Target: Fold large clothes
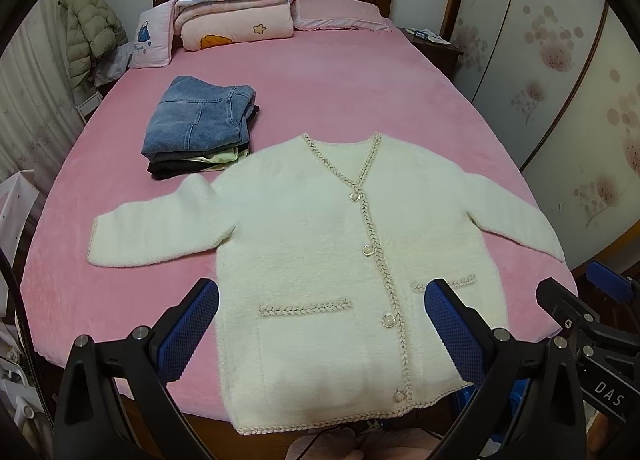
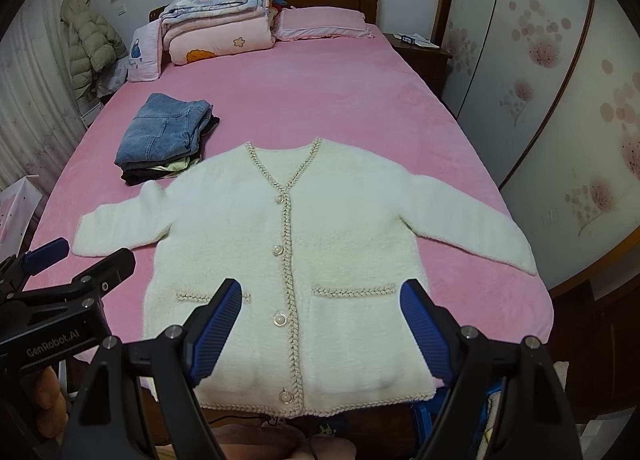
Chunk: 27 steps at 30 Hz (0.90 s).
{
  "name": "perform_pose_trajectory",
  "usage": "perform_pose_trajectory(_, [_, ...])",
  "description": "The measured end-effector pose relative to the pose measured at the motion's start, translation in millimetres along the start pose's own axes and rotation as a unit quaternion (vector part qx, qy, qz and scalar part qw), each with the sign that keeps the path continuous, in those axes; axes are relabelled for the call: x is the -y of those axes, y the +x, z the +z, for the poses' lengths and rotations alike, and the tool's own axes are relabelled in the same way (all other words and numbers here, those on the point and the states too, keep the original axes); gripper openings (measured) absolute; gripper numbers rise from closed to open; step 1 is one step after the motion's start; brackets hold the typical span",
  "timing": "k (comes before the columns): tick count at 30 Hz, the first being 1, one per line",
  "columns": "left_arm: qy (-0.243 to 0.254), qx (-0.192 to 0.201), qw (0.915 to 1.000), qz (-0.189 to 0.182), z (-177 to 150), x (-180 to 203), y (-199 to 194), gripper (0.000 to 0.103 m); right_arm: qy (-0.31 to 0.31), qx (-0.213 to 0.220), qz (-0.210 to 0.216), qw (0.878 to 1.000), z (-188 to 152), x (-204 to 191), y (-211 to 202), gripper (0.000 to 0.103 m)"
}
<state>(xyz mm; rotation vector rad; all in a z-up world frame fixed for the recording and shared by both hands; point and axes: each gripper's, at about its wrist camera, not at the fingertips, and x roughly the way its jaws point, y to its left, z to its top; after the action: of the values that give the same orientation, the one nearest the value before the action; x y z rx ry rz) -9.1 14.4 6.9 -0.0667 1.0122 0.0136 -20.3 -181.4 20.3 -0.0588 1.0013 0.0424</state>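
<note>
A cream fuzzy cardigan with braided trim and pearl buttons lies flat, front up and buttoned, on the pink bed, sleeves spread to both sides, hem at the near edge. It shows the same way in the right wrist view. My left gripper is open and empty, held above the cardigan's lower part. My right gripper is open and empty, above the hem and right pocket. Each gripper shows at the edge of the other's view: the right one and the left one.
A stack of folded clothes with jeans on top lies on the bed beyond the left sleeve. Folded quilts and pillows are at the headboard. A wardrobe stands right, a nightstand at the back right, a hanging coat left.
</note>
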Motion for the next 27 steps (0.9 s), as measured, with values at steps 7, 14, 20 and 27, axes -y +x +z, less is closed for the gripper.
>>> perform_pose_trajectory(7, [0.007, 0.003, 1.0000, -0.005, 1, -8, 0, 0.102, 0.009, 0.002, -0.006, 1.000, -1, -4, -2, 0.082])
perform_pose_trajectory(14, [0.013, 0.003, 0.9998, -0.014, 3, -10, 1, 0.102, 0.023, 0.005, -0.014, 1.000, -4, -5, -4, 0.082])
perform_pose_trajectory(20, [0.019, 0.001, 0.9996, -0.022, 5, -6, 2, 0.102, 0.038, 0.008, -0.023, 0.999, -6, 1, -9, 0.082])
perform_pose_trajectory(27, [0.024, 0.005, 0.9995, -0.020, 12, 6, 4, 0.102, 0.051, 0.009, -0.023, 0.998, -6, 12, -8, 0.082])
